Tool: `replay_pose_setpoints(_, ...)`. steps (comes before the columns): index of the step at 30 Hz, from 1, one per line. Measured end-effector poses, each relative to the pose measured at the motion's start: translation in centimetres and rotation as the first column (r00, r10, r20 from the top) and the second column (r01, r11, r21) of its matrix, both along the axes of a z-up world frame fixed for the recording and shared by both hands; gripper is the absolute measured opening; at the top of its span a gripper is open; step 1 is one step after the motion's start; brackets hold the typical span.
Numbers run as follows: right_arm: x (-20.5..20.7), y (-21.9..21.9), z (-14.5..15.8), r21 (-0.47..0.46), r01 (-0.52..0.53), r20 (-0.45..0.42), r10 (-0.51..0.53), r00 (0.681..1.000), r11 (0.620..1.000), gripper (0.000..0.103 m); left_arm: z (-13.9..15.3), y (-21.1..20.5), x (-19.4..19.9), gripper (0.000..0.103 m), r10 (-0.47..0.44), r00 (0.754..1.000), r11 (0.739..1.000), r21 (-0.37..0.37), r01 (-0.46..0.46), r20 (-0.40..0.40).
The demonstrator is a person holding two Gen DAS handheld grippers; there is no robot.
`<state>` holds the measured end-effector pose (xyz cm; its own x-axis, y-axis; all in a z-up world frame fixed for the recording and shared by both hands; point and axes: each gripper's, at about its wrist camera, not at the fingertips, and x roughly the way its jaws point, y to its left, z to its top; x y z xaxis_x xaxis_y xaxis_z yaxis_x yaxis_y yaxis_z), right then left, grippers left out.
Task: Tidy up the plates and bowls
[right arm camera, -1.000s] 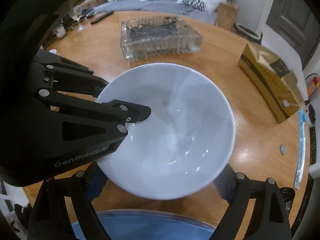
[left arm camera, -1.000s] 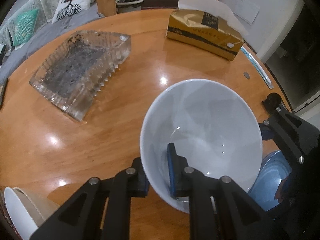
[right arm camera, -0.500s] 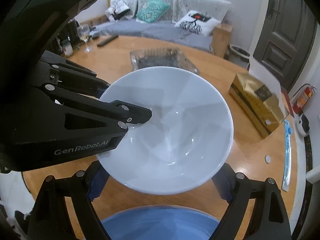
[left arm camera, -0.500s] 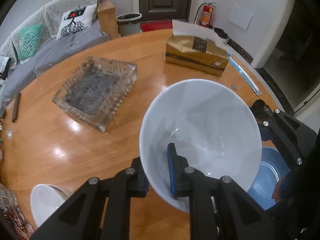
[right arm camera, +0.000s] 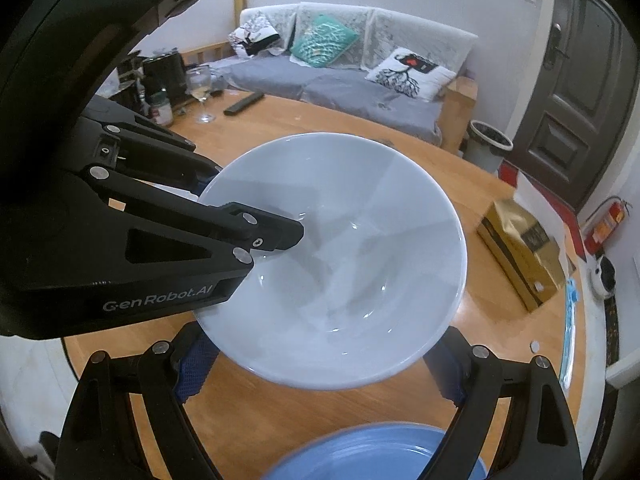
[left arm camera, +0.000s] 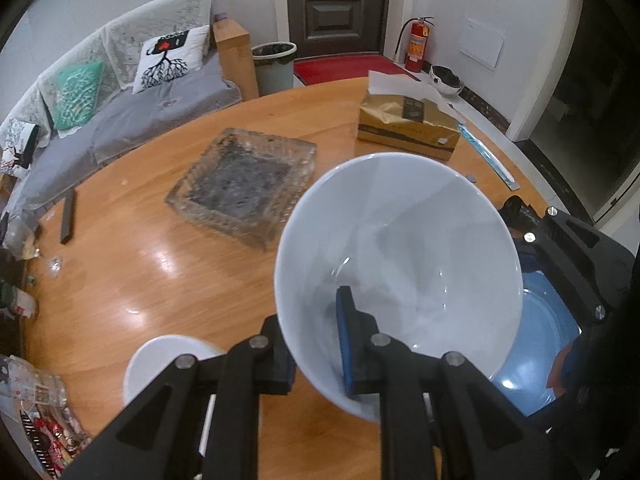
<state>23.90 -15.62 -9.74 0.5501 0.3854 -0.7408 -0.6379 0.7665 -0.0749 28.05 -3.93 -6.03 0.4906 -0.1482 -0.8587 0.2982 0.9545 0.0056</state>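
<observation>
My left gripper (left arm camera: 316, 344) is shut on the rim of a large white bowl (left arm camera: 400, 272), one pad inside and one outside, holding it tilted above the round wooden table (left arm camera: 152, 272). The same bowl (right arm camera: 332, 256) fills the right wrist view, with the left gripper clamped on its left rim. My right gripper (right arm camera: 320, 364) is open, its fingers spread either side below the bowl, not touching it. A blue plate (left arm camera: 540, 340) lies on the table under the bowl; it also shows in the right wrist view (right arm camera: 376, 456). A smaller white bowl (left arm camera: 168, 364) sits at the lower left.
A glass ashtray (left arm camera: 244, 184) sits mid-table. A gold tissue box (left arm camera: 408, 128) is at the far right, with a blue toothbrush pack (left arm camera: 488, 156) beside it. A remote (left arm camera: 68, 216), a wine glass (right arm camera: 200, 92) and bottles stand at the left edge. A sofa lies beyond.
The left gripper has lifted the white bowl higher above the table; the table objects look farther away. The right gripper rose with it and stays open.
</observation>
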Motion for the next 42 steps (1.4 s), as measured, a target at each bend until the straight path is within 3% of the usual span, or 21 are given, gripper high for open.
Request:
replay_pose_setpoints(11, -1.1, 6.9, 1.5, 0.010, -0.093, -0.003, 0.093, 0.996, 0.996, 0.086, 1.4, 7.1, -2.2, 0.016, 0.059, 0.998, 0.998, 0.016, -0.059, -0.003)
replay_pose_setpoints(18, -0.3, 10.9, 0.9, 0.025, -0.126, -0.071, 0.128, 0.989, 0.992, 0.086, 0.6, 11.6, -2.4, 0.016, 0.105, 0.994, 0.994, -0.010, -0.106, -0.026)
replay_pose_setpoints(22, -0.2, 13.1, 0.2, -0.001, -0.138, -0.099, 0.137, 0.986, 0.990, 0.086, -0.7, 13.1, -2.4, 0.016, 0.114, 0.992, 0.993, 0.011, -0.114, -0.053)
replay_pose_setpoints(42, -0.1, 16.5, -2.1, -0.058, -0.196, -0.179, 0.183, 0.967, 0.979, 0.086, -4.1, 16.1, -2.7, 0.016, 0.143, 0.984, 0.990, 0.020, -0.141, -0.111)
